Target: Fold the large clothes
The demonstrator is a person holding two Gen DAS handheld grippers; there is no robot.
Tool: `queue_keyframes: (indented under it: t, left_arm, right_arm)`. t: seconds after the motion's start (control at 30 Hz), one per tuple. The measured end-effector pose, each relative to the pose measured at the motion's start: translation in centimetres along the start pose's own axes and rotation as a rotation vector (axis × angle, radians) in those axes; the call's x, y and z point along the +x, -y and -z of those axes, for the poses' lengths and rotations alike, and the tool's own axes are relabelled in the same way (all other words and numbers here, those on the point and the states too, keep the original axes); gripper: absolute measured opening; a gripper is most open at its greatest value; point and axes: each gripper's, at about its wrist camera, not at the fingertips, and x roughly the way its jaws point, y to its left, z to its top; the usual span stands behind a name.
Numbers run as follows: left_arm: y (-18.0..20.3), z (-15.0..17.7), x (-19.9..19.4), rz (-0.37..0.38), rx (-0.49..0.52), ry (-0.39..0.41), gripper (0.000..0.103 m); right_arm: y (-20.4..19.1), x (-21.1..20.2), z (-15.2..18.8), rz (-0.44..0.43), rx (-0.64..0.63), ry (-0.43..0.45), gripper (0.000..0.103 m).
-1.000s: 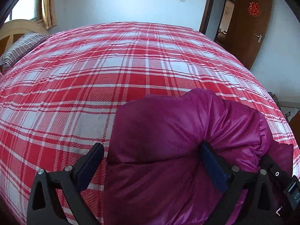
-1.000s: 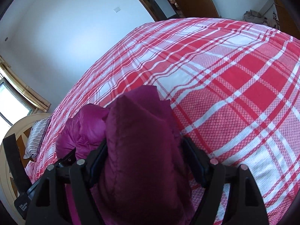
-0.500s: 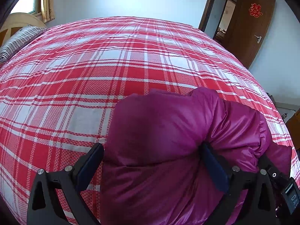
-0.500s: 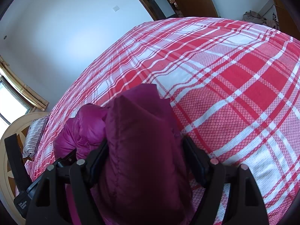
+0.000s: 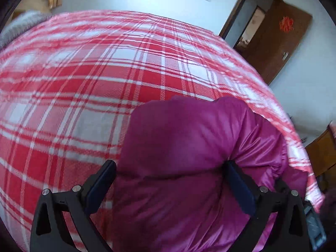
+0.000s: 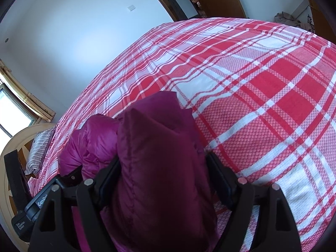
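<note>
**Q:** Risk at this stage — where does it lie?

**A:** Slippage. Your left claw [image 5: 170,178] has its fingers spread wide around a thick bulge of the magenta down jacket [image 5: 189,157]; whether the pads truly bite the fabric or merely flank it, you cannot tell from the left wrist view. Your right claw [image 6: 161,172] is pinching another padded fold of the same jacket [image 6: 159,157], which fills the gap between its fingers.

**Q:** And the garment's position?

**A:** It is bunched between the two claws, over the red plaid bedspread [image 6: 262,96], at the bedspread's edge away from the doorway [image 5: 252,27].

**Q:** What would cause failure?

**A:** The shell looks glossy and the filling springy. Judged from that, a quick swing could let the slick fabric slide out of the wider left grip, and the fold would open. The left view is blurred, which suggests fast motion. Uneven travel of your two claws would probably twist the fold line.
</note>
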Motion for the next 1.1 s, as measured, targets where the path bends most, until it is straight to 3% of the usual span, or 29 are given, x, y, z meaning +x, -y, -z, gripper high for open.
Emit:
queue_keyframes:
  t: [0.2, 0.33, 0.37, 0.43, 0.57, 0.7, 0.87, 1.1]
  left_arm:
    - [-2.9, 1.7, -5.0, 0.148, -0.048, 0.042, 0.102]
    - [-3.8, 4.6, -5.9, 0.218, -0.034, -0.015, 0.102]
    - [-3.8, 5.5, -5.3, 0.221, -0.024, -0.051, 0.102]
    - [-3.4, 6.4, -5.7, 0.219, 0.025, 0.004, 0.102]
    - [-3.2, 6.3, -5.3, 0.218, 0.033, -0.009, 0.102]
    - [-2.4, 6.6, -5.0, 0.192, 0.109, -0.004, 0.102]
    - [-3.2, 6.8, -5.0, 0.207, 0.118, -0.001, 0.102]
    - [-3.6, 7.1, -5.0, 0.228, 0.126, -0.011, 0.102]
  right_arm:
    - [0.3, 0.0, 0.0, -0.025, 0.006, 0.004, 0.083]
    - [0.5, 0.0, -0.1, -0.042, 0.013, 0.002, 0.084]
    - [0.6, 0.0, -0.1, -0.050, 0.018, 0.002, 0.084]
    - [0.7, -0.1, -0.2, -0.061, 0.024, 0.000, 0.084]
    - [1.0, -0.3, -0.2, -0.103, 0.028, -0.005, 0.084]
    - [1.1, -0.9, -0.2, -0.114, 0.019, -0.007, 0.080]
    - [2.1, -2.1, 0.0, -0.186, 0.035, -0.002, 0.076]
    - [2.6, -2.3, 0.3, -0.189, 0.016, -0.027, 0.067]
